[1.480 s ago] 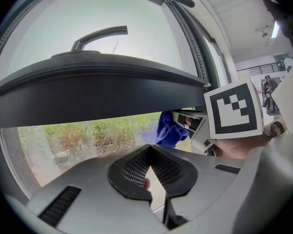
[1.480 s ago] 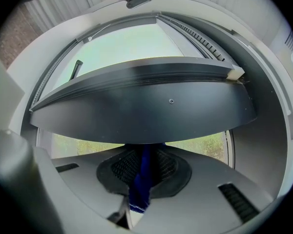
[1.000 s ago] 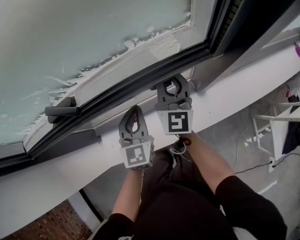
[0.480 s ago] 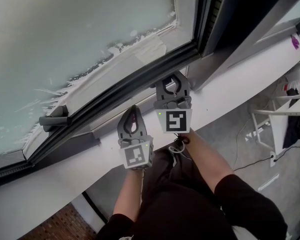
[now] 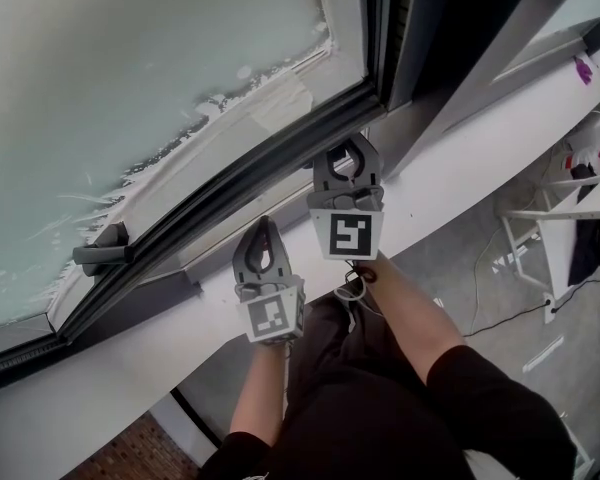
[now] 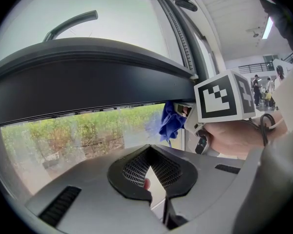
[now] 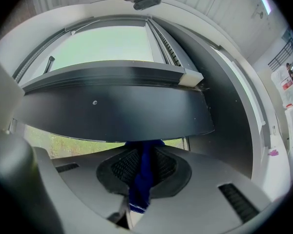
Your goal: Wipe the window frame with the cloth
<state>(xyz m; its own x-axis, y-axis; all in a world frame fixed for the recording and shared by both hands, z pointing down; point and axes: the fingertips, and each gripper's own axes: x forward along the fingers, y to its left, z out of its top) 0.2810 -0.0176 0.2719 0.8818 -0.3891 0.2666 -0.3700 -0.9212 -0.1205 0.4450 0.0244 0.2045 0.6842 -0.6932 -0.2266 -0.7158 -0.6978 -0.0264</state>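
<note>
The dark window frame [image 5: 242, 171] runs slantwise under the frosted pane. My right gripper [image 5: 350, 144] reaches up to its lower edge and is shut on a blue cloth [image 7: 141, 177], which is pressed under the frame [image 7: 112, 108]. The left gripper view shows the same cloth [image 6: 170, 121] bunched against the frame [image 6: 88, 79] beside the right gripper's marker cube [image 6: 223, 99]. The head view hides the cloth. Lower and to the left, my left gripper [image 5: 263, 223] is shut with nothing in it; its tips [image 6: 148, 152] point below the frame.
A dark window handle [image 5: 100, 254] sticks out at the left. The white sill [image 5: 460, 173] runs below the frame. A dark upright post [image 5: 420, 28] closes the window's right corner. White furniture [image 5: 570, 213] and cables lie on the floor far below at right.
Both grippers have shifted a little to the right along the frame, toward the window's corner. The handle has fallen further to the left. Both stay shut.
</note>
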